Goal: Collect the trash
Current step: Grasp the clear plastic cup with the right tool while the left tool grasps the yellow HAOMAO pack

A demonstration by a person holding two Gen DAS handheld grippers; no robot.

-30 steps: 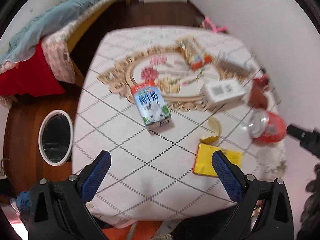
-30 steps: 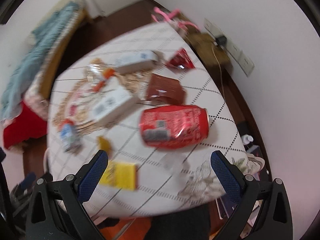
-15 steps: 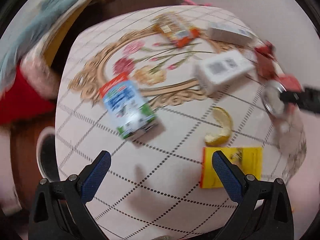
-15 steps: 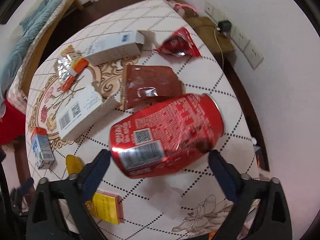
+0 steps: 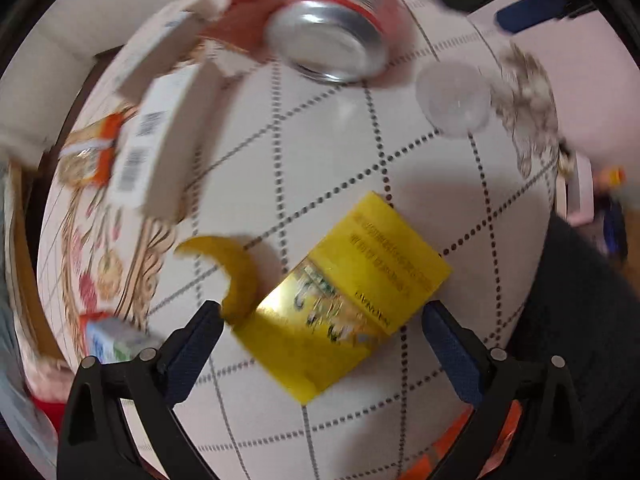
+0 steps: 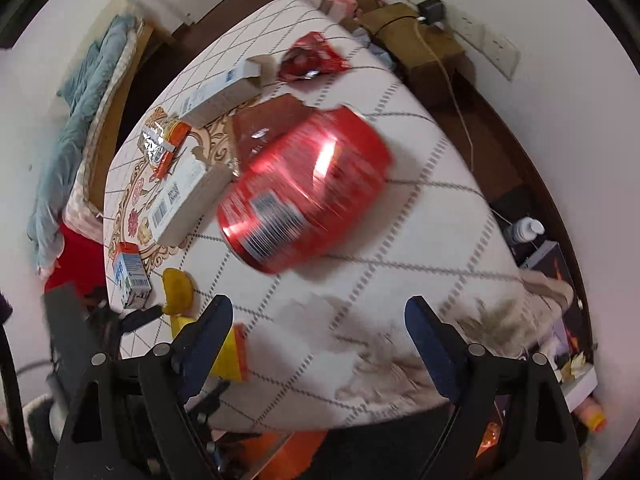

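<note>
Both grippers hang spread and empty over the table [image 6: 460, 200]: the left gripper [image 5: 322, 344] above the yellow packet [image 5: 344, 300], the right gripper [image 6: 318, 328], jaws just widening, short of the red can [image 6: 304, 196], which lies sideways and could roll off if nudged

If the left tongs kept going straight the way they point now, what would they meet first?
Most likely the flat yellow cardboard packet lying on the white patterned tablecloth: it sits between and just ahead of the open left tongs. Blur leaves depth uncertain.
</note>
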